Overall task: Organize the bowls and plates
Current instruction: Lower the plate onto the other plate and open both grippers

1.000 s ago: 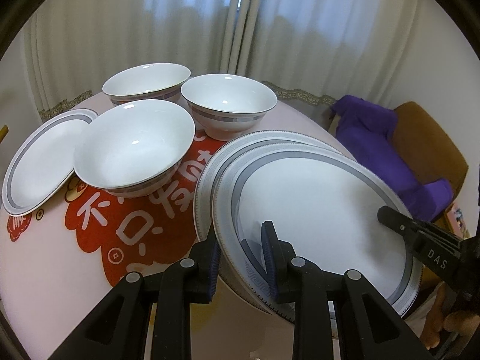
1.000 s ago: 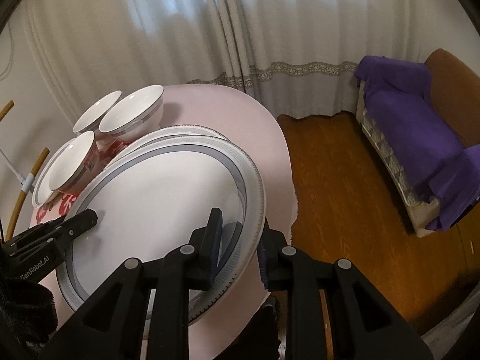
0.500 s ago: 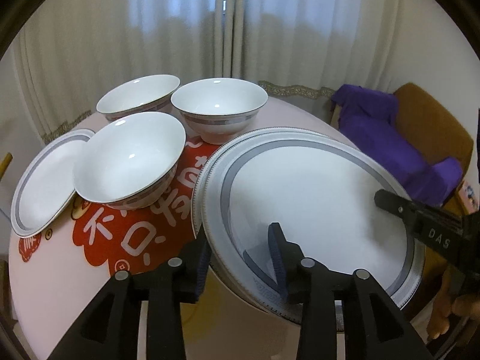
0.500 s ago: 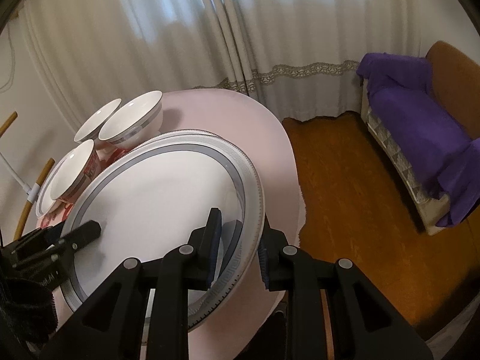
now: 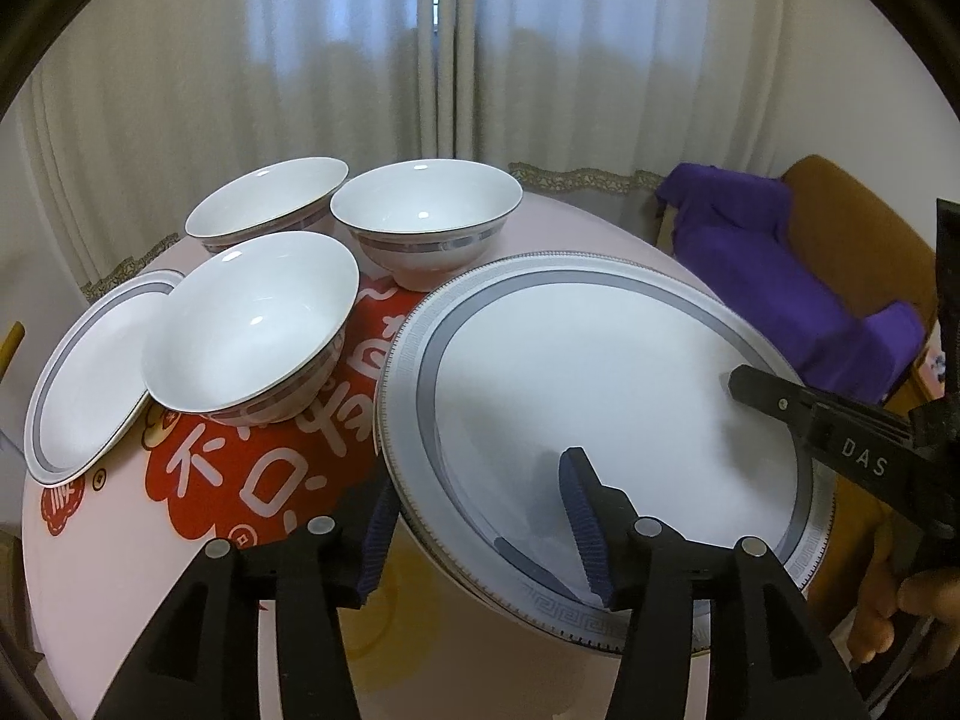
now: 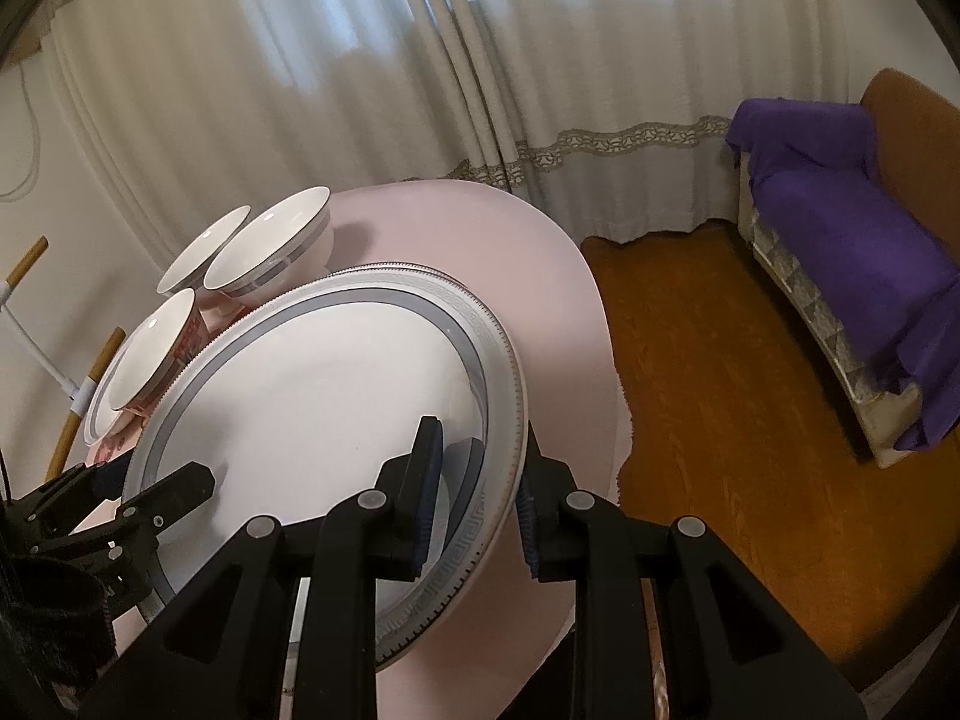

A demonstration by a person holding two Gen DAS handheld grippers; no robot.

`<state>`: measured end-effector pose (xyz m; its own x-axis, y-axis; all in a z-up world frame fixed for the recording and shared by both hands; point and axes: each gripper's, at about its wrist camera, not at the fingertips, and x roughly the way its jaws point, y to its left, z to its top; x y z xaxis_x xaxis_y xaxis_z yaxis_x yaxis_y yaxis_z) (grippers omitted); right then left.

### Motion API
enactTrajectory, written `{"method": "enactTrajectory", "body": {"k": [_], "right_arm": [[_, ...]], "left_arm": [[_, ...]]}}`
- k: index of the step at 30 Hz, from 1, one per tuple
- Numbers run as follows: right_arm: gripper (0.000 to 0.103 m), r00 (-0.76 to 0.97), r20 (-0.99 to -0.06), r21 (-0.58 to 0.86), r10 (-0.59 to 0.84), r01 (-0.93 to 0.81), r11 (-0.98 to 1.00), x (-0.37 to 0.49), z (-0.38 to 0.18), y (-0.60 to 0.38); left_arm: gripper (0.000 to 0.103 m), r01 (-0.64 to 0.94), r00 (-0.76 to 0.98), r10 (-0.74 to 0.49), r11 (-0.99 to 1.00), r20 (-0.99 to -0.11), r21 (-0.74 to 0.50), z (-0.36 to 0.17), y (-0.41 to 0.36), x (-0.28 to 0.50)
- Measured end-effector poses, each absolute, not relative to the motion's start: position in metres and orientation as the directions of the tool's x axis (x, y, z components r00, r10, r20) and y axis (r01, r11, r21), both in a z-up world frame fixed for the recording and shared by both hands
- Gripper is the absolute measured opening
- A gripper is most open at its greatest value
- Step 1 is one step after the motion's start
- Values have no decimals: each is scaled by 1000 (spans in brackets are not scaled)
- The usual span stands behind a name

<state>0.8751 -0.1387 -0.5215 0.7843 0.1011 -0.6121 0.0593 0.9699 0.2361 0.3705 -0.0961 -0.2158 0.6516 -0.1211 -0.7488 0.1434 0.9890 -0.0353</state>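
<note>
Left hand-held gripper (image 5: 474, 525): angled downward, jaws opening, one black finger on each side of the large plate's (image 5: 600, 396) near rim, pads not pressing it.
Left fingers (image 5: 585, 528): black arms with blue ribbed pads; the right pad lies over the plate's face, the left pad below its edge.
Right hand-held gripper (image 6: 477, 507): angled downward, jaws narrow, clamped on the same plate's rim.
Right fingers (image 6: 426, 492): blue pads meet the rim from above and beneath.
Person's hand (image 5: 900, 606): bare fingers curled behind the right hand-held gripper.
</note>
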Motion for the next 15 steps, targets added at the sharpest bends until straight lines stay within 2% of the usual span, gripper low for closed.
{"method": "enactTrajectory", "body": {"k": [3,7,15], "right_arm": [[23,785,-609,245,114,49,968,876,-522,-141],[20,787,-601,280,139,43,959,878,-523,-146],[22,781,-609,276,138,45,960,877,-523,-144]], "left_arm": [[64,152,644,-121,988,-755,-29,-217,-97,369],[64,152,640,-131,987,-757,-43,-218,-93,367],[65,139,640,-118,990,-759,-36,-217,-92,362]]}}
